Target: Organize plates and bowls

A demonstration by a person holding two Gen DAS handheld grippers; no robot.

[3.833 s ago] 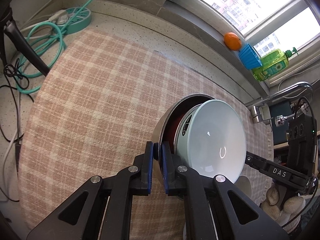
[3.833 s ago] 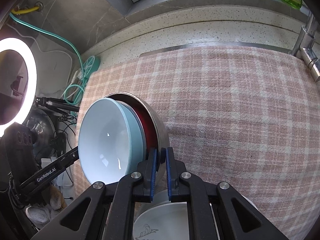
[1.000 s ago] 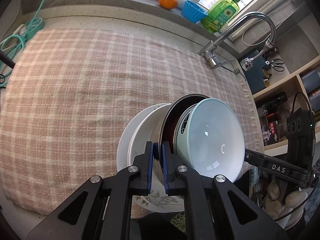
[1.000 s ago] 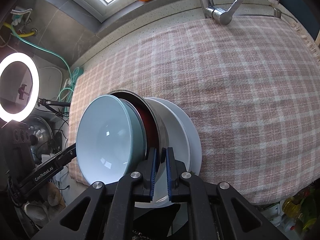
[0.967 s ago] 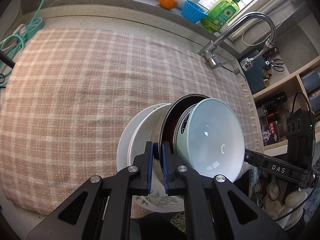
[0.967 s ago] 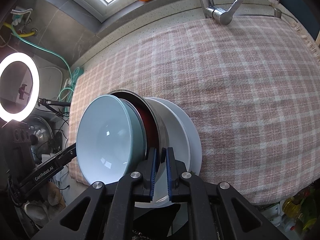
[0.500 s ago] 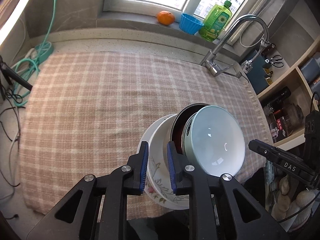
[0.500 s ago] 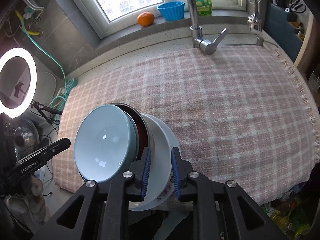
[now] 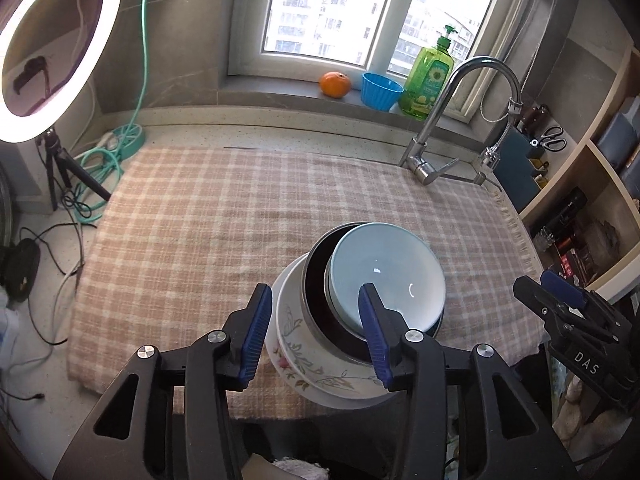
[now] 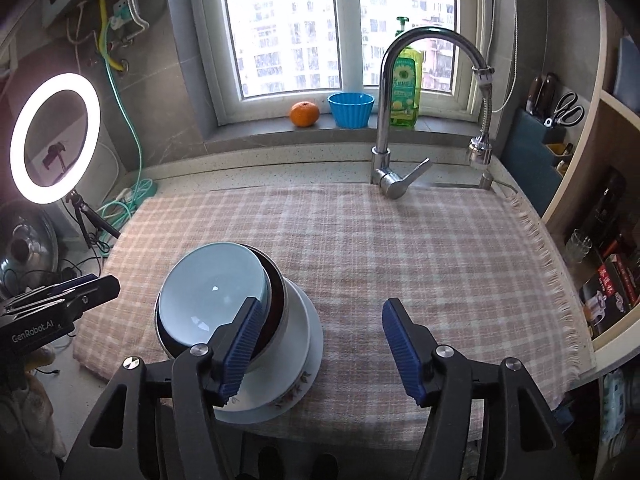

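Both released: left gripper (image 9: pixel 316 332) and right gripper (image 10: pixel 324 348) spread above stacked bowls (image 10: pixel 212 300) on plate (image 10: pixel 312 344), near edge of cloth (image 10: pixel 400 248)

Speckled counter (image 10: pixel 280 168) under plaid cloth (image 10: pixel 400 248); white plate (image 10: pixel 316 344) on cloth.

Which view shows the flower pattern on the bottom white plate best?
The left wrist view: the floral plate shows its painted sprigs along the near rim, between the open left gripper fingers. In the right wrist view only a small bit of pattern peeks out at the plate's lower edge.
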